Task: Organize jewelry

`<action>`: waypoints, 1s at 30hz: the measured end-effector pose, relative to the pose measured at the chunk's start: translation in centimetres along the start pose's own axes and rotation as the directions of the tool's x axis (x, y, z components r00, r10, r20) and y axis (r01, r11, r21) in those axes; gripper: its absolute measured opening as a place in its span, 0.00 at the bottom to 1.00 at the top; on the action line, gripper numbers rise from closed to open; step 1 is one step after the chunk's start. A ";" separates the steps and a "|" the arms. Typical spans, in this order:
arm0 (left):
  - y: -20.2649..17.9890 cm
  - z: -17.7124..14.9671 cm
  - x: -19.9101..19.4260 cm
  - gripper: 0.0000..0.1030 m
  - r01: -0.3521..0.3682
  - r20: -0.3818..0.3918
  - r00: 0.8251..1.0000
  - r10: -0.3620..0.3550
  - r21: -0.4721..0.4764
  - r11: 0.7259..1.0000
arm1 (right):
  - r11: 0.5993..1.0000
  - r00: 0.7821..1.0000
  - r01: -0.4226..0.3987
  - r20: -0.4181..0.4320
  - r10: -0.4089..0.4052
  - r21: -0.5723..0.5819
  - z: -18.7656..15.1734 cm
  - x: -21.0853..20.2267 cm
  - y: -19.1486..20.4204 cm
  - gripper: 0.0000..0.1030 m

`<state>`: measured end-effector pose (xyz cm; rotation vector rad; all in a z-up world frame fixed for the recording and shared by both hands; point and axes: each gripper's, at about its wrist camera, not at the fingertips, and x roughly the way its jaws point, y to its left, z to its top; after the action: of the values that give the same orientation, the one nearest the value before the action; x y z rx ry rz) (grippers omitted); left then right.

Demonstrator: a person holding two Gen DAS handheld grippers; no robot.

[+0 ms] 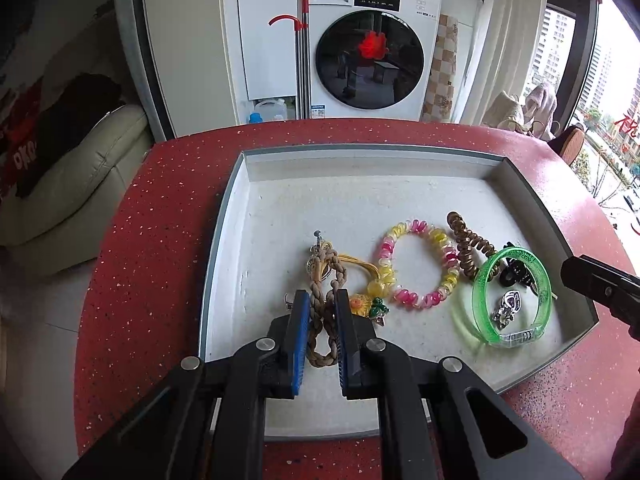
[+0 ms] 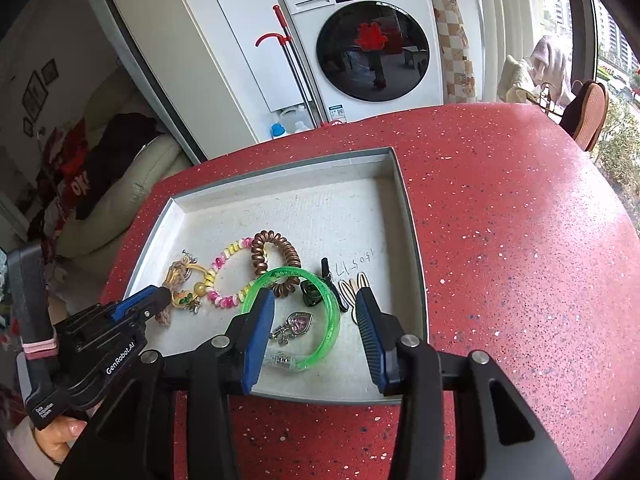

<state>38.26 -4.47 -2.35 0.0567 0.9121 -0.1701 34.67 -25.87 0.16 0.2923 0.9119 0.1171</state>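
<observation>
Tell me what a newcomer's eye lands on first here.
Probably the translucent green bangle at the near right of the white tray, ringing a heart-shaped pendant, with the open right gripper straddling it. Next, the pink-and-yellow coil bracelet mid-tray, and the left gripper closing around a braided tan cord bracelet.
</observation>
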 end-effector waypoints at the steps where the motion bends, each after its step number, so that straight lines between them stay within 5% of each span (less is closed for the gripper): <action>1: 0.0 0.0 -0.2 0.30 0.003 0.003 1.000 -0.003 -0.001 1.000 | 1.000 1.000 -0.001 0.001 0.001 -0.001 -0.1 -0.1 0.1 0.45; 9: 0.0 0.5 -1.4 0.32 0.023 0.021 1.000 -0.023 0.000 1.000 | 1.000 1.000 0.003 -0.001 -0.003 -0.008 -0.4 -0.6 0.4 0.45; 11: 0.1 0.5 -1.6 0.90 0.018 0.014 1.000 -0.018 -0.004 1.000 | 1.000 1.000 0.003 -0.003 -0.003 -0.007 -0.6 -0.7 0.6 0.45; 12: 0.4 0.5 -2.0 1.00 0.006 0.033 0.999 -0.005 -0.020 1.000 | 1.000 1.000 0.006 -0.006 -0.006 -0.008 -0.6 -0.7 0.6 0.45; 19: 0.8 0.4 -3.5 1.00 -0.002 0.063 0.998 0.003 -0.013 1.000 | 1.000 1.000 0.019 -0.013 -0.019 -0.014 -0.9 -1.3 1.1 0.47; 20: 0.8 0.3 -3.7 1.00 -0.003 0.066 0.998 0.004 -0.013 1.000 | 1.000 1.000 0.022 -0.011 -0.022 -0.018 -1.0 -1.4 1.2 0.50; 22: 1.0 0.0 -4.3 1.00 -0.009 0.074 0.997 0.010 -0.012 1.000 | 0.999 1.000 0.028 -0.005 -0.028 -0.028 -1.1 -1.8 1.6 0.72; 24: 1.1 -0.2 -4.9 1.00 -0.016 0.083 0.996 0.017 -0.015 1.000 | 0.999 0.999 0.029 0.017 -0.029 -0.036 -1.3 -2.4 2.0 0.80; 30: 1.6 -2.1 -6.9 1.00 -0.025 0.101 0.994 0.028 -0.032 0.999 | 0.996 0.996 0.060 0.074 -0.055 -0.071 -2.5 -4.3 3.3 0.84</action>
<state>32.72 -1.75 1.81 0.0314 0.8118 -0.1331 30.11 -23.14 3.00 0.2011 0.8417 0.0863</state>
